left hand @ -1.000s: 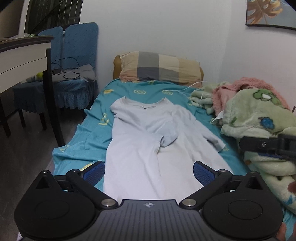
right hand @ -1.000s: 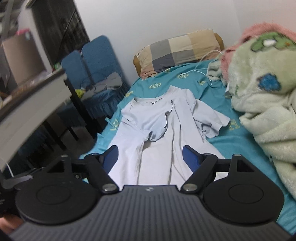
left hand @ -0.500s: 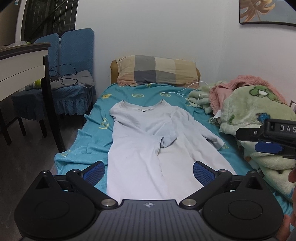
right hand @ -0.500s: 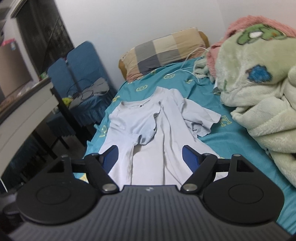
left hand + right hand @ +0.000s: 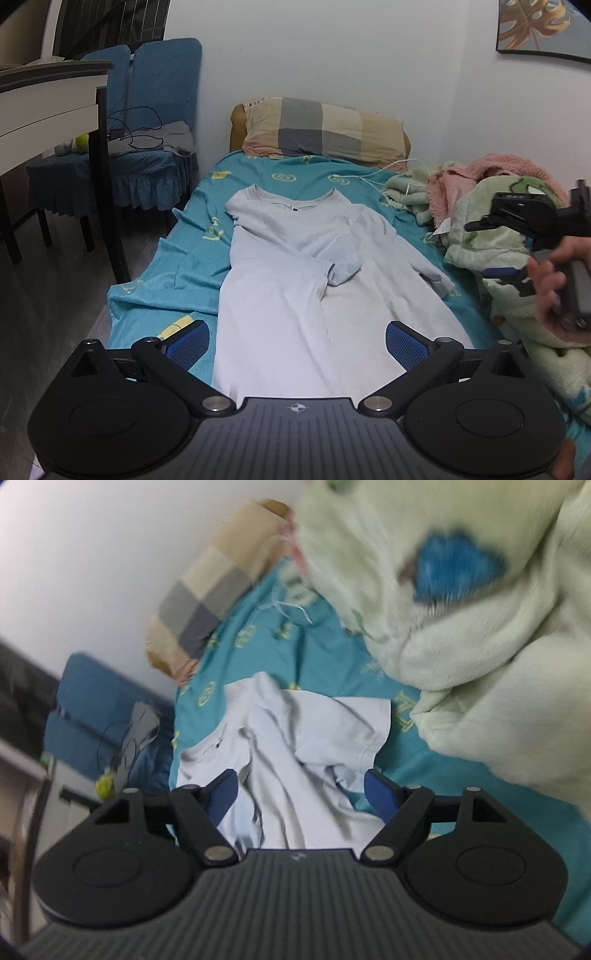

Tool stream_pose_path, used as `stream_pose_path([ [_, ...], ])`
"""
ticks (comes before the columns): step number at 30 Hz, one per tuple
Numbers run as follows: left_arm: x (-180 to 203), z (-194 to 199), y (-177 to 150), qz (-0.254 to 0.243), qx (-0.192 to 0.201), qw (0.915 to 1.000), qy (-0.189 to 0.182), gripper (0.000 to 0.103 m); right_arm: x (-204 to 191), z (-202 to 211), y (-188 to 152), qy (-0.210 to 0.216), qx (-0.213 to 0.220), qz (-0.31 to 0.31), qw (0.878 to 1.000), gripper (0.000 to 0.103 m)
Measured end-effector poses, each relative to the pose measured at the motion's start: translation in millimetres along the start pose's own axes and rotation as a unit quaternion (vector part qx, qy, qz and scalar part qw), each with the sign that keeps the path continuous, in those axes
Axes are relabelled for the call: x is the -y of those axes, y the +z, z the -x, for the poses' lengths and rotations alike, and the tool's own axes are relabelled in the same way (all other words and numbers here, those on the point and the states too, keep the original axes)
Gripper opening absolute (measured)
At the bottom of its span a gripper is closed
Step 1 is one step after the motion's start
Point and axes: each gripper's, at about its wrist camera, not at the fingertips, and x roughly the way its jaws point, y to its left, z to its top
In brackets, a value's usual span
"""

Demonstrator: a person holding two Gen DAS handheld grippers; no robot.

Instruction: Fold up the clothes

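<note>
A pale grey garment lies flat on my teal bed sheet, one sleeve folded across its chest. My left claw hovers wide open, empty, above its hem. My right claw, wide open and empty, hangs over the right sleeve.

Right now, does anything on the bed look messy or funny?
Yes. The pale shirt lies lopsided: one sleeve is folded across its front, the other still sticks out. A fluffy green blanket is heaped beside it.
</note>
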Motion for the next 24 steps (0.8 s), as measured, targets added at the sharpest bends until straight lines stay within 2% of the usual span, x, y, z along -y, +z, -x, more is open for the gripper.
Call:
stream_pose_path([
  [1,0,-3,-1,-0.005,-0.002,1.0000,0.004,0.103,4,-14,3,0.000,-0.008,-0.009,1.000,0.075],
  [3,1,-11,-2,-0.017,-0.005,0.9998,0.013,0.103,7,-42,7,-0.025,-0.008,0.008,1.000,0.075],
  [7,0,-32,-5,-0.041,-0.016,0.9986,0.031,0.103,23,-94,15,-0.092,0.008,0.032,0.995,0.073],
  [10,-4,-50,-7,-0.046,-0.028,0.9980,0.033,0.103,33,-126,16,-0.092,0.004,0.040,0.995,0.072],
  [12,-7,-62,-7,-0.044,-0.035,0.9979,0.033,0.103,35,-137,14,-0.082,0.020,0.065,0.994,0.071],
  [13,-9,-67,-7,-0.041,-0.039,0.9979,0.032,0.103,34,-141,13,-0.078,0.033,0.081,0.993,0.066],
  [15,-14,-76,-5,-0.029,-0.044,0.9982,0.027,0.103,32,-145,14,-0.076,0.052,0.105,0.990,0.048],
  [17,-19,-82,-4,-0.015,-0.046,0.9986,0.022,0.103,29,-148,18,-0.076,0.059,0.119,0.988,0.010],
  [20,-26,-81,-1,0.004,-0.043,0.9989,0.020,0.102,16,-135,25,-0.056,0.092,0.123,0.987,0.007],
  [24,-30,-68,5,0.017,-0.024,0.9994,0.020,0.102,-16,-106,44,-0.058,0.146,0.153,0.976,0.006],
])
